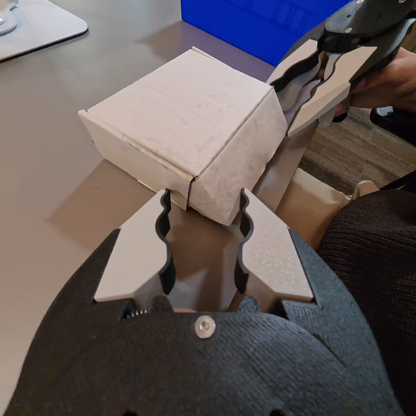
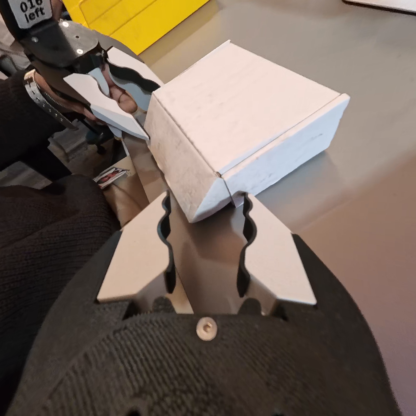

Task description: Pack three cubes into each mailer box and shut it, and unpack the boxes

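A closed white box (image 1: pixel 180 126) sits at the near edge of a grey table (image 1: pixel 45 157), filling the centre of the left wrist view and the upper centre of the right wrist view (image 2: pixel 243 126). Its lid is down, its cardboard scuffed.

The left gripper (image 1: pixel 206 195), low in its own frame, stands wide open and holds nothing; its fingertips flank the box's nearest corner, just beside it, though whether they touch the cardboard cannot be told. In the right wrist view the same gripper (image 2: pixel 153 112) shows at upper left, at another corner of the box.

The right gripper (image 2: pixel 206 198) is likewise wide open and empty, its tips either side of a near corner of the box. From the left wrist view it appears at upper right (image 1: pixel 280 110), tips against the box's far side.

A blue bin (image 1: pixel 247 27) lies beyond the box at the top of the left wrist view; a yellow bin (image 2: pixel 139 20) occupies the top left of the right wrist view. A dark knitted sleeve (image 1: pixel 371 258) fills the right edge.
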Demonstrator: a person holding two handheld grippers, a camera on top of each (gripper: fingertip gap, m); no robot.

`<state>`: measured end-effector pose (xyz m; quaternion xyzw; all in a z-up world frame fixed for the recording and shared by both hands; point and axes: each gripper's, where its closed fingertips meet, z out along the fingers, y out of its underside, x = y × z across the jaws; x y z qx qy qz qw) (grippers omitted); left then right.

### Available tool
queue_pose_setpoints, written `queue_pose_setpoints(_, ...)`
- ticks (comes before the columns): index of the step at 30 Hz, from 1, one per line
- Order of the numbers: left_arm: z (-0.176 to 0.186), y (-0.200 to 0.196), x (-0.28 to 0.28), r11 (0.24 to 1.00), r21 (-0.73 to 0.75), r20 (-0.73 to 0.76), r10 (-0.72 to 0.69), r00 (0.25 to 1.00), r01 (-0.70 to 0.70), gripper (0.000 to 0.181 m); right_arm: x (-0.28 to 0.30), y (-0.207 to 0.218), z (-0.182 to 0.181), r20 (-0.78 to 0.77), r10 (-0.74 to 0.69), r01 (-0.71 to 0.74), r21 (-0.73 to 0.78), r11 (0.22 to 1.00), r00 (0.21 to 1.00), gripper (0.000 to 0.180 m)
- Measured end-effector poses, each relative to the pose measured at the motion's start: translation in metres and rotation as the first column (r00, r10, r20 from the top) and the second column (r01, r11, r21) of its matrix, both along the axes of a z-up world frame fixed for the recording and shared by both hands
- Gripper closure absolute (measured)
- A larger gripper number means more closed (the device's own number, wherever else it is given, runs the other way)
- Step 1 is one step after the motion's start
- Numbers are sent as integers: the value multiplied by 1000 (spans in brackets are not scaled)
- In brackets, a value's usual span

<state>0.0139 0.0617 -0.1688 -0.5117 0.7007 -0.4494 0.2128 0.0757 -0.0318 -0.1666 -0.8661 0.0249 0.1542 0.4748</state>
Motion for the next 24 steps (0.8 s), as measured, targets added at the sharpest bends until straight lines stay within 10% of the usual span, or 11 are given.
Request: queue_pose_setpoints(24, -5, -8, -28, 985, 87, 9, -151, 988, 150, 119, -26, -14, -14, 61, 154, -150, -69, 986, 986, 113)
